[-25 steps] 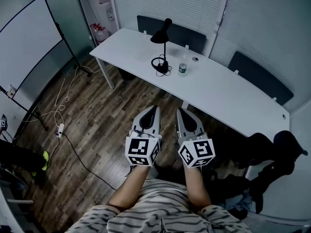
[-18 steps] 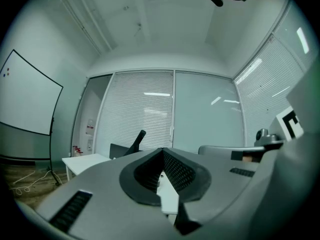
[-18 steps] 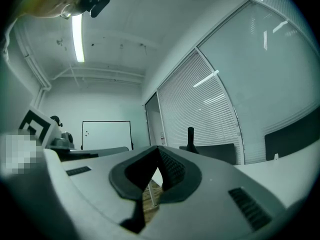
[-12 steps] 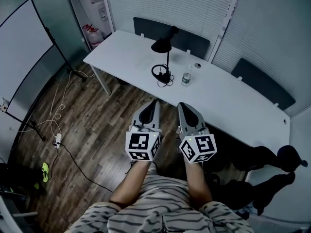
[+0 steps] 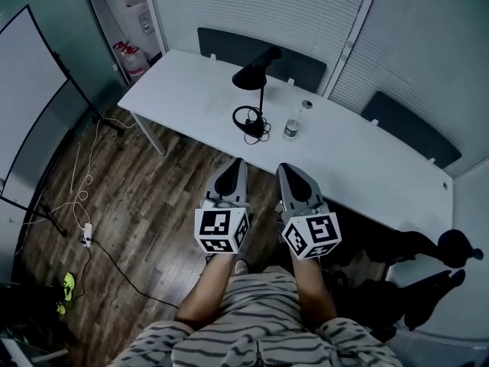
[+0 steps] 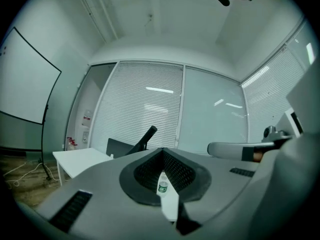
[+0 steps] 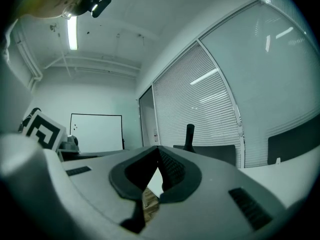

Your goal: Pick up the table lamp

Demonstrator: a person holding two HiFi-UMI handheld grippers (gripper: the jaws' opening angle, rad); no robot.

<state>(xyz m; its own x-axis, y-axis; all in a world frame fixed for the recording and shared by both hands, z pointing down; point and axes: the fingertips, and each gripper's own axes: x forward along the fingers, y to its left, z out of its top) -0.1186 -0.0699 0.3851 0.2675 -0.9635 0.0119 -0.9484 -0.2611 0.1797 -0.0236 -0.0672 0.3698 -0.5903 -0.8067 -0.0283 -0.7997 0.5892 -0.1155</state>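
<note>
White desk (image 5: pixel 367 159) runs diagonally across a room with wood-plank flooring (image 5: pixel 145 197), slatted blinds (image 5: pixel 252 10) behind it and a whiteboard (image 5: pixel 23 105) on a stand at the left.

**Task item.** The table lamp (image 5: pixel 247 76) stands upright on the desk, near its front edge and toward its left half. It is black, with a thin stem and an angled shade. A dark loop (cord or headset, cannot be told apart) lies at the lamp's base (image 5: pixel 250 119). A small clear bottle (image 5: pixel 291 128) stands just beside the base, on the right. Two dark chair backs (image 5: pixel 229 44) show behind the desk.

**Grippers.** Both are held level, side by side, in front of the person's striped shirt (image 5: pixel 252 335) and short of the desk, well apart from the lamp.
- Left gripper (image 5: pixel 238 162): jaws together at the tips, nothing between them. Its own view shows the bottle through the gap below the tips, with the lamp up and to the left.
- Right gripper (image 5: pixel 284 167): jaws together at the tips, nothing held. Its view shows the lamp just right of the jaw line.
</note>
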